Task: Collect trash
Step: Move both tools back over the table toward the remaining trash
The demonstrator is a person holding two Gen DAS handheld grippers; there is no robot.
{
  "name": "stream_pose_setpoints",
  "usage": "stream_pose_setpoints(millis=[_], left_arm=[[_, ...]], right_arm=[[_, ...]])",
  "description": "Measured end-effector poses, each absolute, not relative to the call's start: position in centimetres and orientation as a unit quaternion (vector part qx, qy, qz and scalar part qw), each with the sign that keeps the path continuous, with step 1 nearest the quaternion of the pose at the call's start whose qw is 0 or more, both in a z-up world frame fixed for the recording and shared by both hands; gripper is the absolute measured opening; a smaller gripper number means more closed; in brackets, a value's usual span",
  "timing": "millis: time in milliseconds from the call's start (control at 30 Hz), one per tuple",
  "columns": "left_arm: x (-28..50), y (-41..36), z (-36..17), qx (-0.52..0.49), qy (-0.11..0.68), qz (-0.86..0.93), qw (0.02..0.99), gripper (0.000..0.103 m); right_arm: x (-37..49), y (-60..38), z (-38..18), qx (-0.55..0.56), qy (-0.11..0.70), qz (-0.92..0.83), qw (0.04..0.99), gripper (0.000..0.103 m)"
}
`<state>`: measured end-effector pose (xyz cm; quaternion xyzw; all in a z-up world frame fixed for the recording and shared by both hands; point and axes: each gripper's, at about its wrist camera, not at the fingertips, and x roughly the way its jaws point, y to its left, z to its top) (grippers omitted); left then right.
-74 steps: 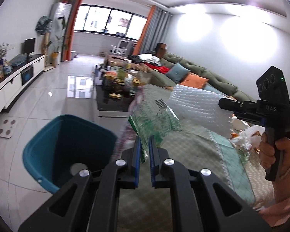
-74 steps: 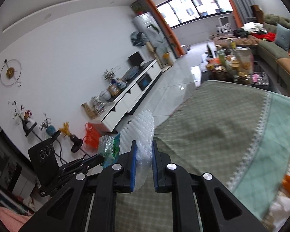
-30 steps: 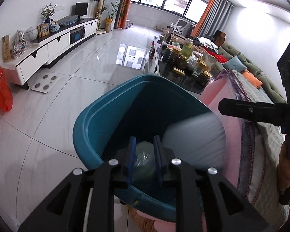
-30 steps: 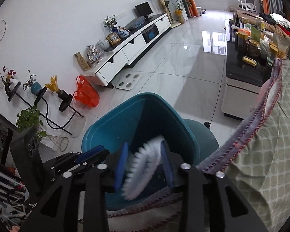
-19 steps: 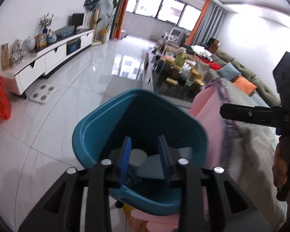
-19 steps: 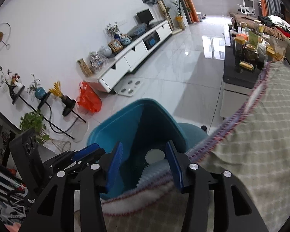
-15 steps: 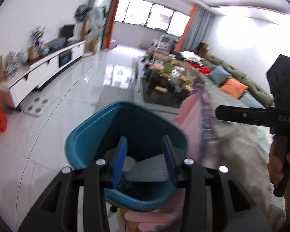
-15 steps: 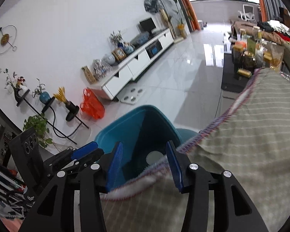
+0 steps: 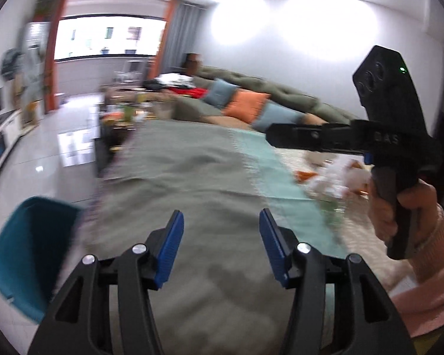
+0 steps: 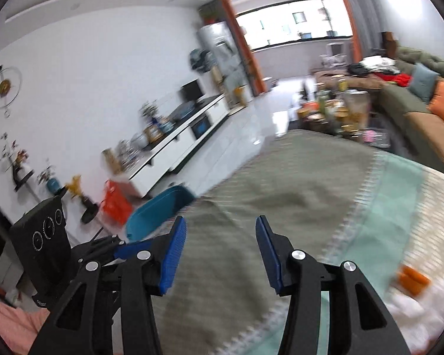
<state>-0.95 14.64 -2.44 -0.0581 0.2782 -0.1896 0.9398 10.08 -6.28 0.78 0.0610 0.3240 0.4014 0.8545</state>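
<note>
Trash (image 9: 337, 180) lies in a blurred white and orange heap on the far right part of the cloth (image 9: 198, 177), well apart from the bin (image 9: 23, 254), which stands on the floor beside the cloth's left edge. Left gripper (image 9: 220, 245) has just been opening its jaws, and nothing is between them; right gripper (image 10: 219, 251) is also released and empty. By my judgement the heap is not yet collected, so more trips to the bin are left.

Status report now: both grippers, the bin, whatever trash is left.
Left gripper open, empty, jaws just widened. Right gripper open, empty. Teal bin at the table's left edge. Scraps remain on the tablecloth; nothing blocking.
</note>
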Motion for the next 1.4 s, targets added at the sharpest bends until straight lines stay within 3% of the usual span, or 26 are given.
stream_pose_setpoints(millis=[500, 633, 933, 1033, 1333, 1400], left_arm=[[2.1, 1.1, -4.4, -0.029, 0.328, -0.342, 0.88, 0.054], [3.2, -0.7, -5.2, -0.026, 0.348, -0.346, 0.871, 0.054], [4.1, -1.9, -5.9, -0.034, 0.38, -0.338, 0.86, 0.052], [4.3, -2.1, -6.0, -0.035, 0.384, -0.335, 0.86, 0.044], [4.7, -2.6, -6.1, -0.037, 0.389, -0.338, 0.856, 0.027], [4.7, -2.6, -6.1, -0.04, 0.388, -0.34, 0.856, 0.02]], right_arm=[[7.1, -22.8, 1.9, 0.087, 0.265, 0.227, 0.933, 0.051], [7.3, -26.5, 1.6, 0.089, 0.263, 0.169, 0.946, 0.061], [9.8, -29.0, -1.6, 0.093, 0.297, 0.141, 0.94, 0.062], [10.7, -29.1, -2.5, 0.095, 0.304, 0.145, 0.937, 0.061], [11.1, -29.1, -2.6, 0.088, 0.304, 0.153, 0.936, 0.035], [10.9, -29.2, -2.3, 0.086, 0.302, 0.154, 0.937, 0.025]])
